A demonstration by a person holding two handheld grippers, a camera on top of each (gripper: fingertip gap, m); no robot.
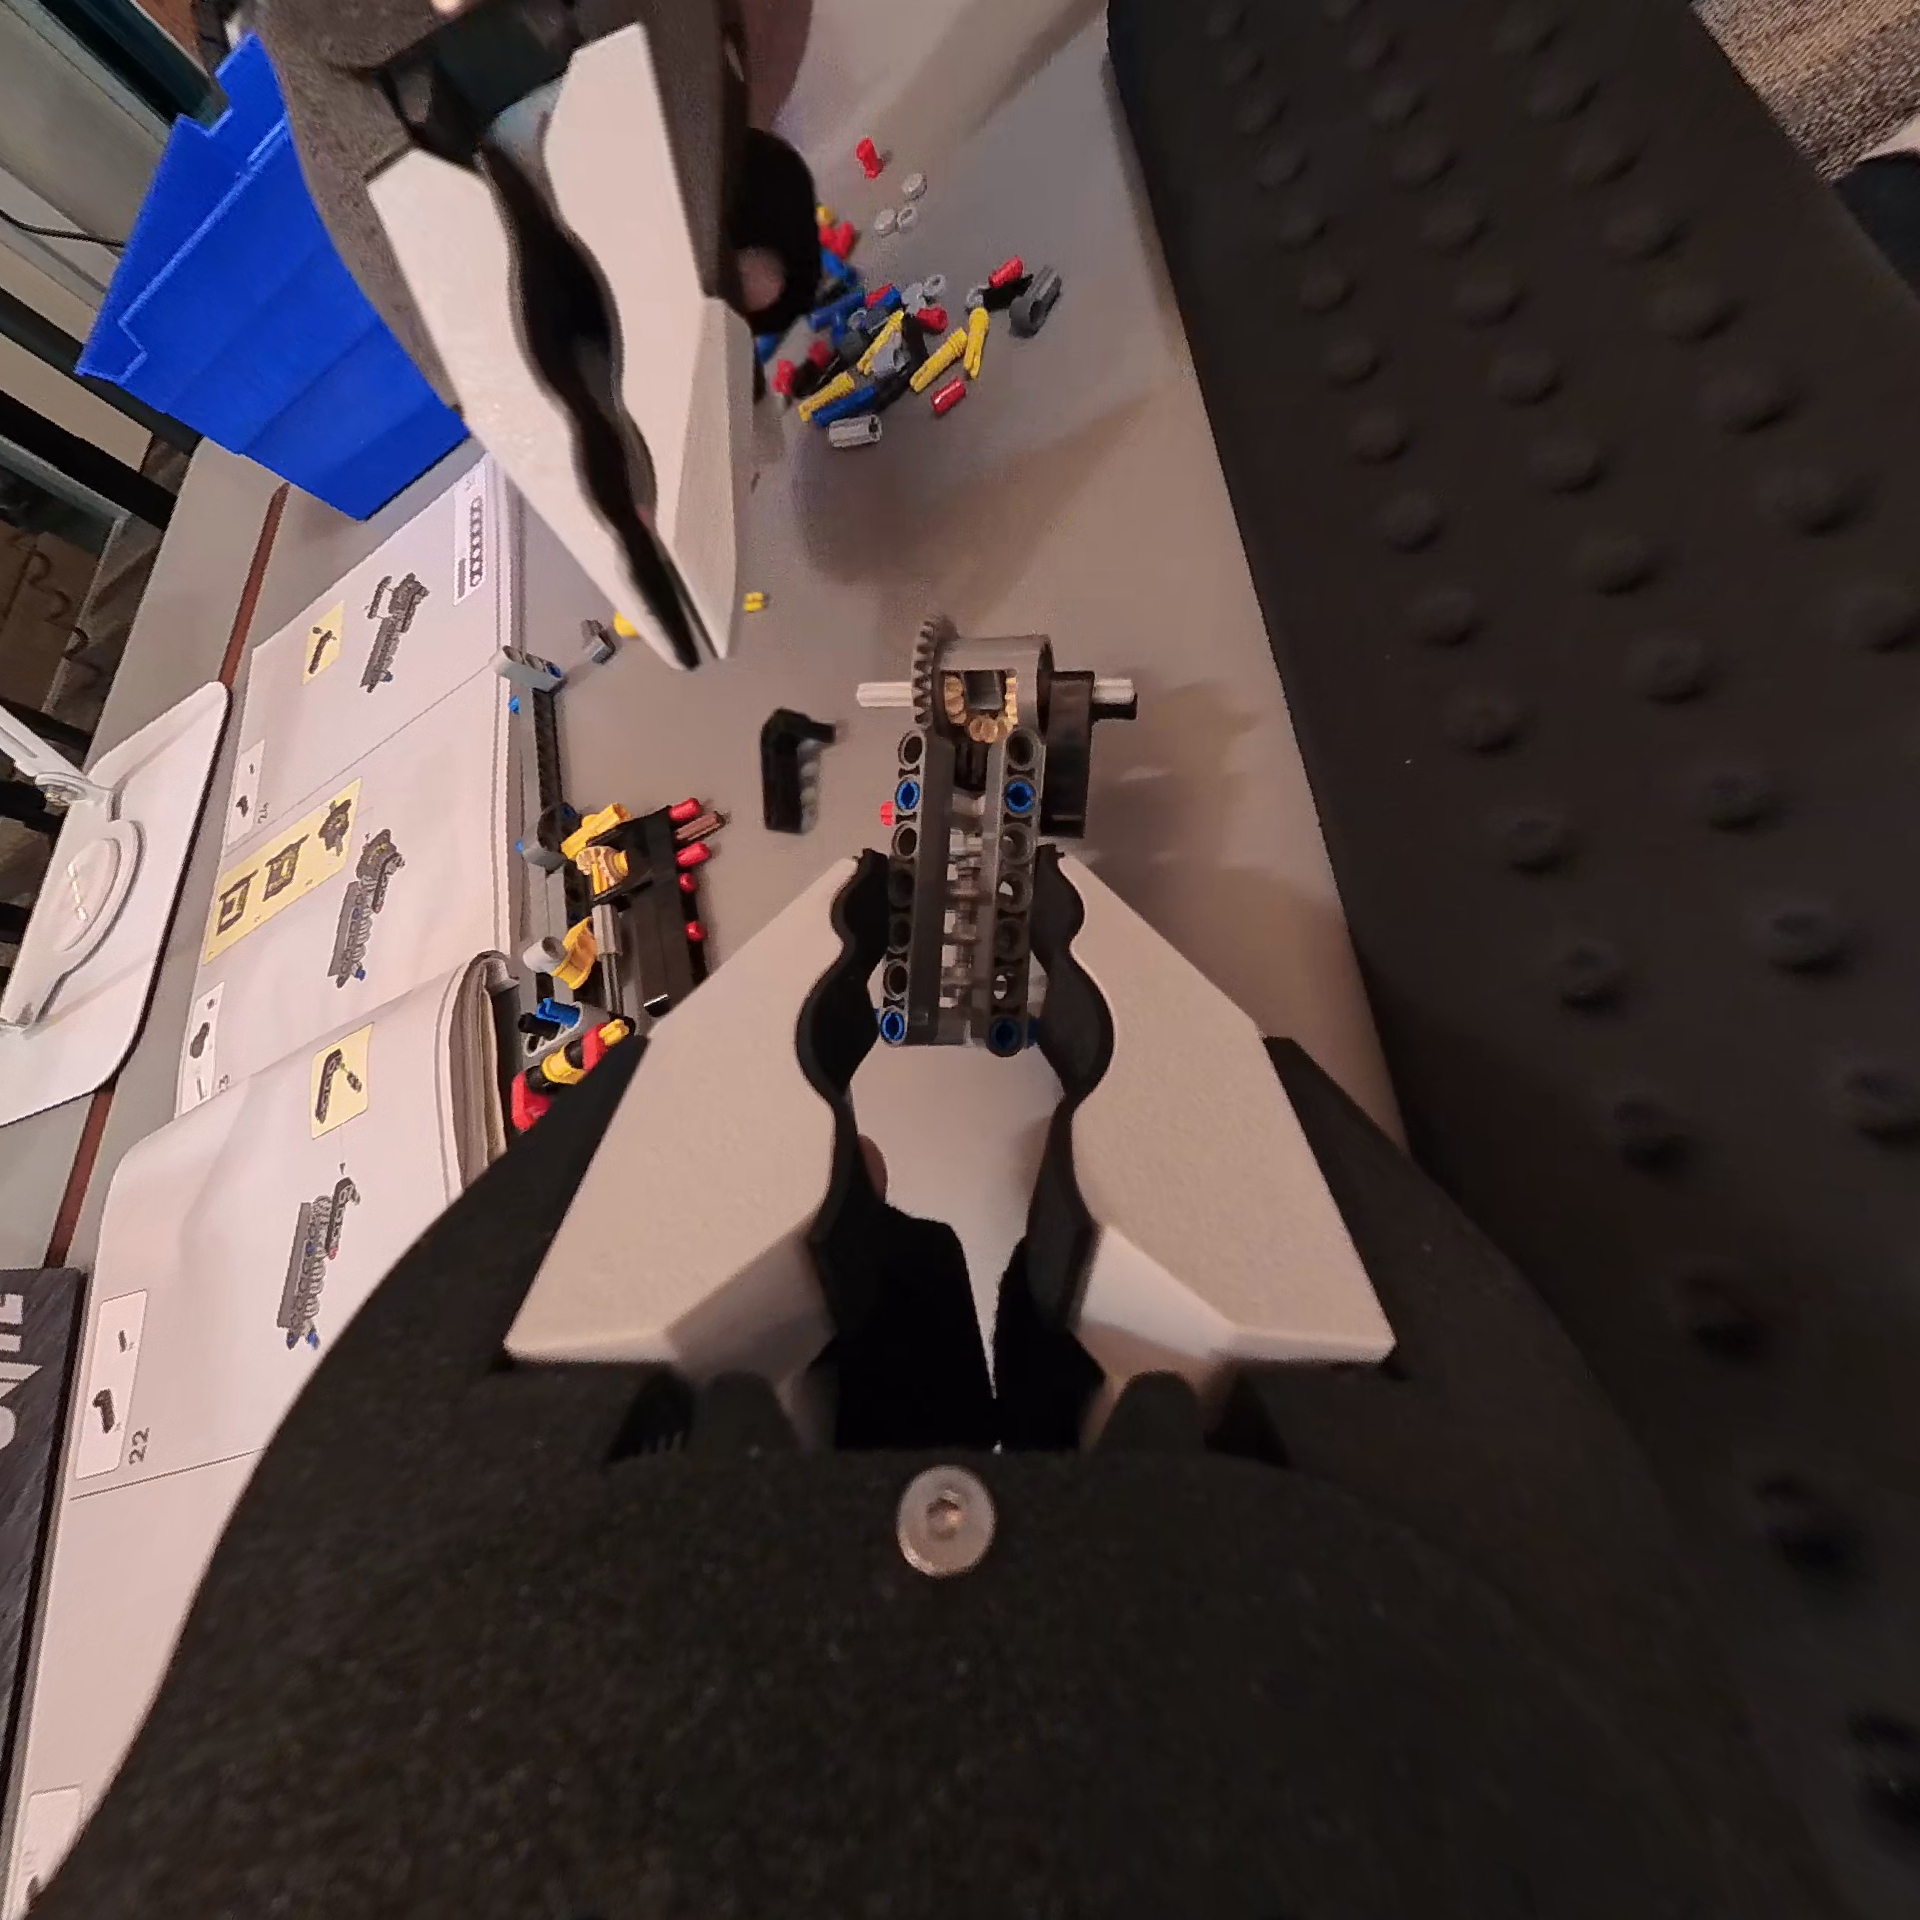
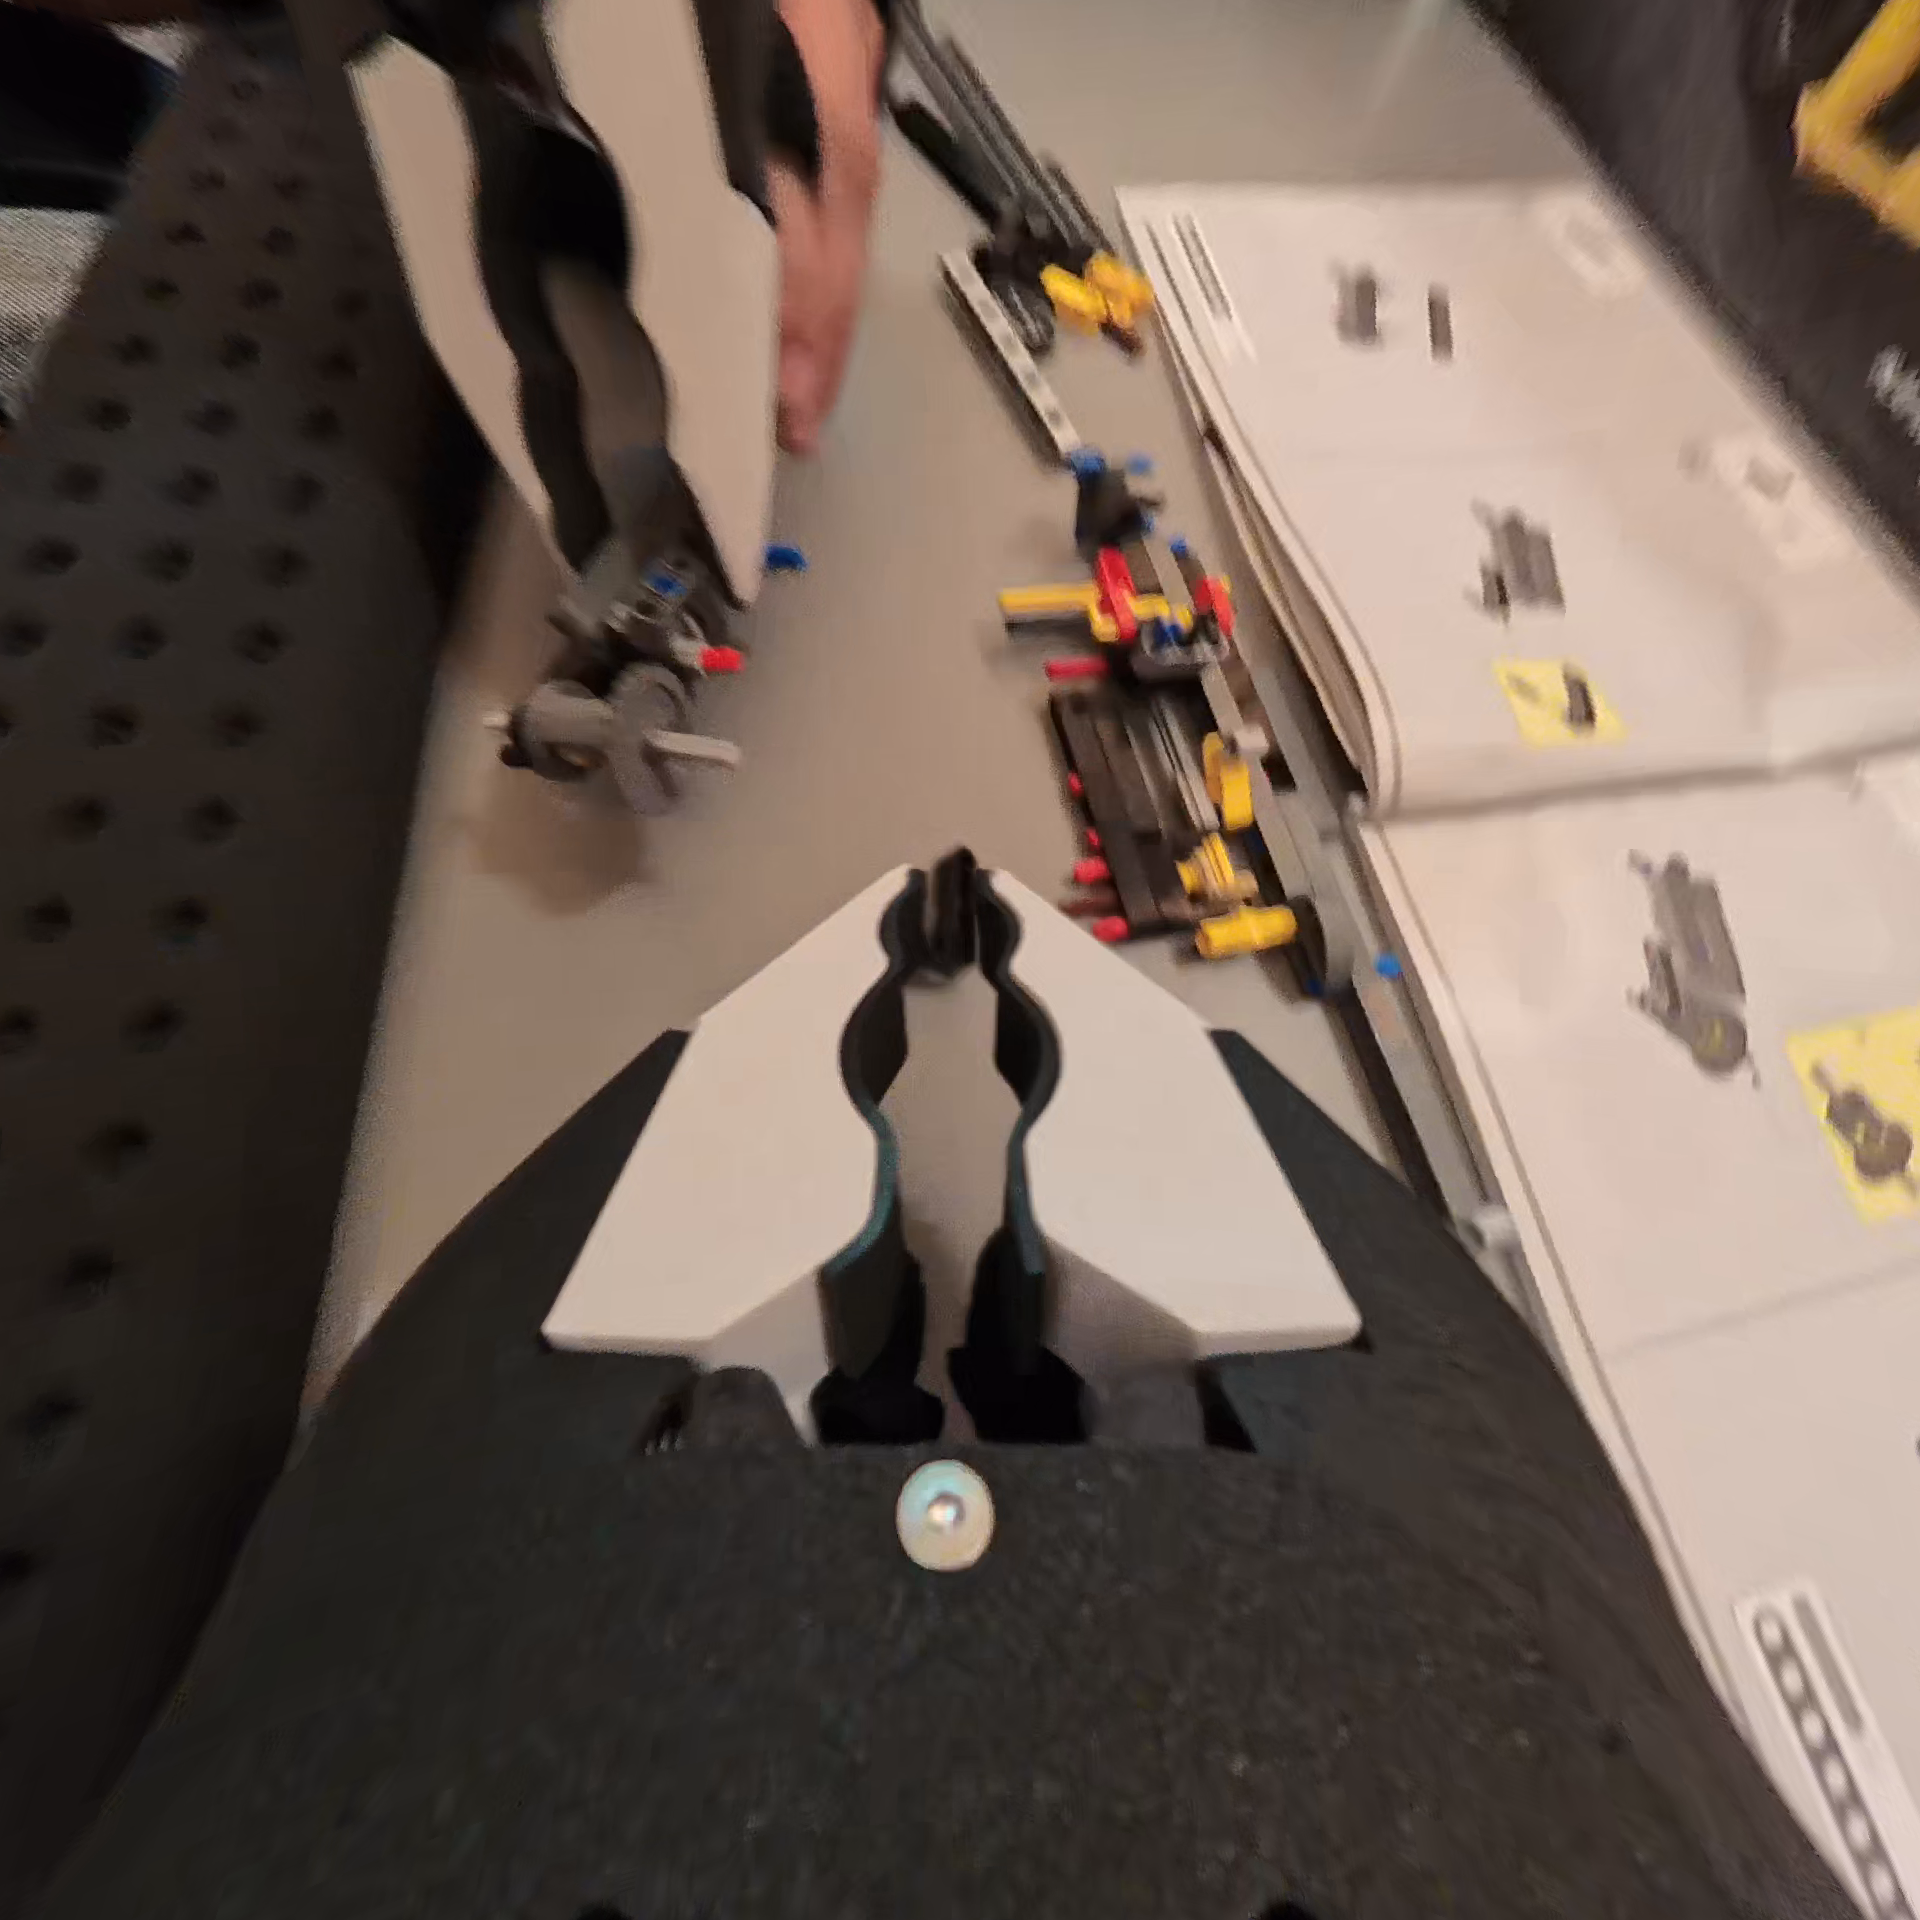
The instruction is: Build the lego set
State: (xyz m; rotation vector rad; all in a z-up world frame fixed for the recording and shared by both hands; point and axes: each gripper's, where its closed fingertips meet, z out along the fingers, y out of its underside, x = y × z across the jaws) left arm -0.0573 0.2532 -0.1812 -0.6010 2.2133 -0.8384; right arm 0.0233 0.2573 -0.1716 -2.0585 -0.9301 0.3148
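Lego gear assembly sat on the grey table, pinched across its beams by the left gripper.

That grip probably steadied it for the next part. The right gripper was nearly closed on a small black piece, too blurred to identify, beside the chassis build and open manual. Its fingertips hid how the piece was seated.

Printed marks appear on the open white instruction booklet, which has small step numbers in boxed panels beside its diagrams, and on the black box at the lower left edge, which has large white lettering, partly cropped; right wrist view print is blurred.
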